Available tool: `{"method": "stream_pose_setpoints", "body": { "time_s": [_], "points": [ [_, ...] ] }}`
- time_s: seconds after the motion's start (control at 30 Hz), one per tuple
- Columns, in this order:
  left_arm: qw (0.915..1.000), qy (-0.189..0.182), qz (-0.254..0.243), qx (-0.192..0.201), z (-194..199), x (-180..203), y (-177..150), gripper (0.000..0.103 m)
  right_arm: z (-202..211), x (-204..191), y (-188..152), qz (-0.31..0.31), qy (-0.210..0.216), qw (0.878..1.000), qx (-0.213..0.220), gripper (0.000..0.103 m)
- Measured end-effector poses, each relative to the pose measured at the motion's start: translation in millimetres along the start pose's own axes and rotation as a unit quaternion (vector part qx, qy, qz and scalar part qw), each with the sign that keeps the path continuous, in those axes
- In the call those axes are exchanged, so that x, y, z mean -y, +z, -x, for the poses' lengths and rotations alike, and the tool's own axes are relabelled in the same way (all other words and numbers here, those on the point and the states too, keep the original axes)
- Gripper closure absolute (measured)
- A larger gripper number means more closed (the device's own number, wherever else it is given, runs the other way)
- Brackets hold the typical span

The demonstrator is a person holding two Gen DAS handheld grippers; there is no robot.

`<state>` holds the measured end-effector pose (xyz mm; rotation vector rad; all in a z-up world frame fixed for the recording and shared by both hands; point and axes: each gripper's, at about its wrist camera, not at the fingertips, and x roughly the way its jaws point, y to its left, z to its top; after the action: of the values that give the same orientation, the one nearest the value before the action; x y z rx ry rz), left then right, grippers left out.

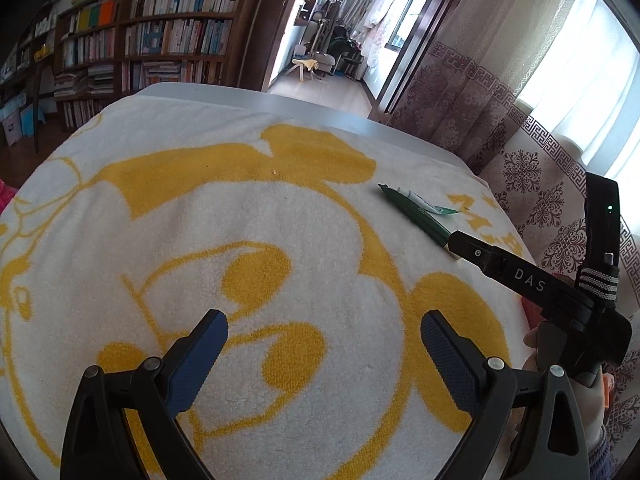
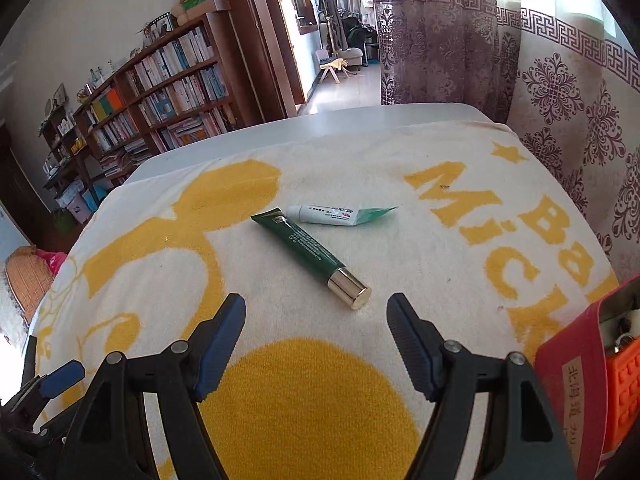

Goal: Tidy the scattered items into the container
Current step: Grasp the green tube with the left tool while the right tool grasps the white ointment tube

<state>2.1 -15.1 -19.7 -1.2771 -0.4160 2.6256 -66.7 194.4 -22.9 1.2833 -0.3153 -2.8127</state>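
Note:
A dark green tube with a gold cap (image 2: pixel 310 254) lies on the white and yellow towel (image 2: pixel 400 240), just ahead of my open, empty right gripper (image 2: pixel 316 308). A small white and green tube (image 2: pixel 340 215) lies just beyond it. A red container (image 2: pixel 580 376) with an orange item inside stands at the right edge. In the left wrist view both tubes (image 1: pixel 420 212) lie far right, and the right gripper's body (image 1: pixel 520 276) partly hides the green one. My left gripper (image 1: pixel 324 328) is open and empty over the towel.
The towel covers a white table (image 2: pixel 320 120). Patterned curtains (image 2: pixel 560 100) hang close behind the table's right side. A bookshelf (image 2: pixel 160 92) and a doorway stand beyond the far edge.

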Motion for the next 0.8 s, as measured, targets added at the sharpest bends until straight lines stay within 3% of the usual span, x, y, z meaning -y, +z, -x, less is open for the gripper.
{"method": "stream_pose_setpoints", "body": {
  "time_s": [0.23, 0.33, 0.37, 0.4, 0.43, 0.47, 0.5, 0.6, 0.8],
  "points": [
    [0.9998, 0.007, 0.017, -0.001, -2.6, -8.3, 0.5, 0.004, -24.7, 11.5, 17.8, -0.056, 0.007, 0.998, -0.017, 0.026],
    [0.9997, 0.009, 0.022, -0.004, -4.6, -11.0, 0.8, 0.004, -35.6, 6.8, 15.6, -0.071, 0.050, 0.995, -0.045, 0.025],
    [0.9997, 0.009, 0.023, -0.004, -4.8, -11.9, 1.0, 0.004, -35.0, 6.3, 14.6, -0.080, 0.084, 0.992, -0.051, 0.025],
    [0.9996, 0.010, 0.025, -0.004, -4.9, -12.7, 1.2, 0.004, -37.1, 8.9, 12.8, -0.108, 0.158, 0.979, -0.069, 0.025],
    [0.9996, 0.010, 0.026, -0.004, -4.9, -13.1, 1.3, 0.004, -40.3, 12.5, 9.9, -0.145, 0.236, 0.957, -0.090, 0.026],
    [0.9996, 0.010, 0.026, -0.004, -4.9, -13.2, 1.3, 0.004, -41.2, 14.4, 7.2, -0.172, 0.279, 0.940, -0.100, 0.026],
    [0.9996, 0.011, 0.024, -0.003, -5.1, -12.9, 1.1, 0.004, -38.1, 14.0, 6.1, -0.176, 0.280, 0.939, -0.094, 0.026],
    [0.9997, 0.018, 0.016, -0.005, -8.5, -11.3, 0.7, 0.004, -26.4, 9.4, 7.2, -0.131, 0.202, 0.969, -0.057, 0.026],
    [0.9983, 0.038, -0.045, -0.002, -15.9, 5.5, 12.7, 0.004, -16.7, 22.5, 6.7, -0.133, 0.134, 0.982, -0.014, 0.026]
  ]
}}
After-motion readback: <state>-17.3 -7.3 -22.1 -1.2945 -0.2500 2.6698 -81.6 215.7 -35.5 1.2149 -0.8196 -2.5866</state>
